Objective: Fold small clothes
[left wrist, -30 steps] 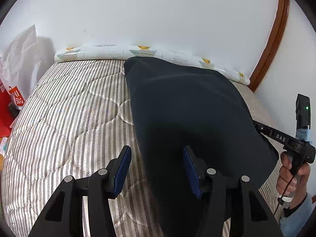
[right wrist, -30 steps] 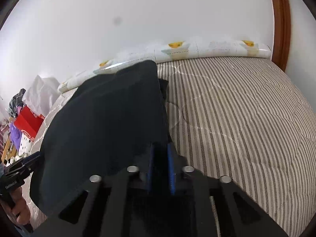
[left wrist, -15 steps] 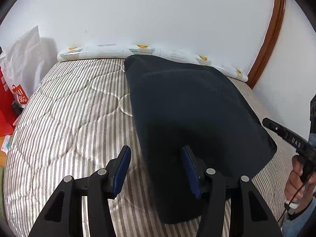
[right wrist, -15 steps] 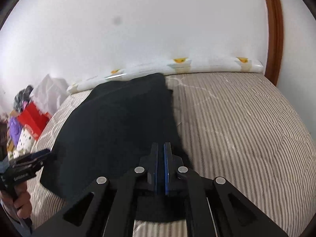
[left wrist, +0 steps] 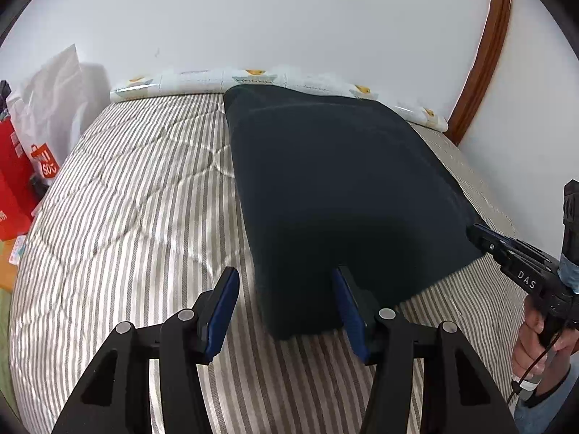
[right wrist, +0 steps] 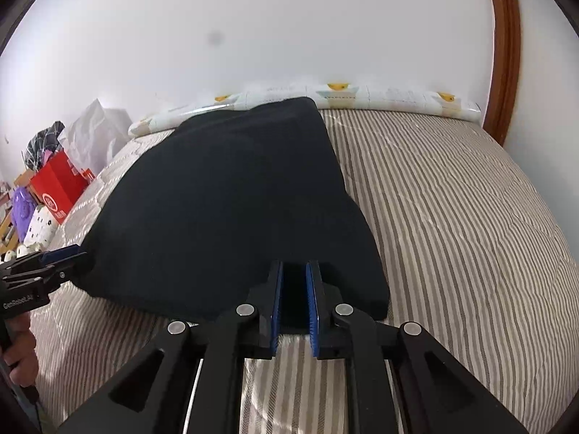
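garment (right wrist: 231, 202) detail lost in black | left gripper (left wrist: 286, 289) jaws released | right gripper (right wrist: 294, 289) jaws opening, cloth between

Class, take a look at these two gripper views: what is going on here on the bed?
A person holds a gripper in each hand over a striped bed cover, folding a dark garment that lies flat on it. The left gripper stands open at the garment's near edge, its pads pressing nothing. The right gripper is opening at the other near corner, with a gap between its blue pads and the cloth seemingly let go. A patterned roll lies along the wall.
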### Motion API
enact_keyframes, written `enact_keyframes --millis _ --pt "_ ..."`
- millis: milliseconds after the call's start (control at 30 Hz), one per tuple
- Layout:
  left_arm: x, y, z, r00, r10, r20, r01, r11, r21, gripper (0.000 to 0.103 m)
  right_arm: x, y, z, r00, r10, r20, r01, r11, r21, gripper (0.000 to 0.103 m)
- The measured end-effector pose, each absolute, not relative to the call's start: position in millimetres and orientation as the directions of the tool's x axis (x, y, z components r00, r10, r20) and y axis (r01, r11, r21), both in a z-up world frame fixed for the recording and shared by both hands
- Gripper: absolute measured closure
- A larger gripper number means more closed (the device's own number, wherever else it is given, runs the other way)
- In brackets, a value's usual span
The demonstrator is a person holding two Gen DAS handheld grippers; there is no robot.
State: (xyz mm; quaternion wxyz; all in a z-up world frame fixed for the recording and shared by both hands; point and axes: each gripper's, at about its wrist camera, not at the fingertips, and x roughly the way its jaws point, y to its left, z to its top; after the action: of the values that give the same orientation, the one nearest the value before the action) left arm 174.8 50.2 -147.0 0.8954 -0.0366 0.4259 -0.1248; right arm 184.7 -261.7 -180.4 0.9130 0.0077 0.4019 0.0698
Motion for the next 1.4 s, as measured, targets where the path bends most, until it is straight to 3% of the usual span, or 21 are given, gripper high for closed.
enact_keyframes --millis 533,600,667,733,833,900,933,1033,1133,1400 --pt "127 58 -135 0.610 -0.213 -0.763 0.093 0.976 -0.198 0.051 149 -261 -174 0.631 0.060 -0.774 -0.053 0.998 0.033 0.087" --pt "119 58 -125 0.627 -0.196 -0.753 0.082 0.979 -0.187 0.046 137 -262 -164 0.634 0.052 -0.772 -0.036 0.999 0.037 0.083" --pt "108 56 -113 0.651 -0.180 -0.737 0.079 0.982 -0.170 0.038 124 -264 -152 0.646 0.038 -0.763 -0.017 0.999 0.036 0.065" --pt "98 53 -102 0.669 -0.171 -0.723 0.085 0.984 -0.154 0.036 108 -266 -138 0.657 0.039 -0.753 -0.013 0.999 0.041 0.056" --pt "80 48 -83 0.707 -0.151 -0.691 0.091 0.988 -0.122 0.027 83 -267 -114 0.683 0.004 -0.730 0.009 1.000 0.015 0.049" --pt "67 45 -69 0.737 -0.137 -0.662 0.088 0.990 -0.107 0.024 70 -265 -102 0.695 -0.023 -0.718 0.015 1.000 -0.018 0.036" --pt "60 43 -63 0.748 -0.132 -0.650 0.088 0.991 -0.100 0.022 64 -265 -97 0.694 -0.035 -0.719 0.021 0.999 -0.028 0.025" --pt "39 34 -44 0.776 -0.119 -0.619 0.091 0.993 -0.076 0.019 41 -268 -84 0.710 -0.068 -0.701 0.048 0.998 -0.047 0.018" --pt "16 27 -28 0.798 -0.123 -0.589 0.107 0.992 -0.062 0.018 18 -268 -74 0.731 -0.104 -0.674 0.073 0.995 -0.074 0.004" --pt "-19 19 -15 0.822 -0.120 -0.557 0.120 0.992 -0.036 0.013 -27 -272 -49 0.754 -0.139 -0.642 0.102 0.990 -0.094 0.000"
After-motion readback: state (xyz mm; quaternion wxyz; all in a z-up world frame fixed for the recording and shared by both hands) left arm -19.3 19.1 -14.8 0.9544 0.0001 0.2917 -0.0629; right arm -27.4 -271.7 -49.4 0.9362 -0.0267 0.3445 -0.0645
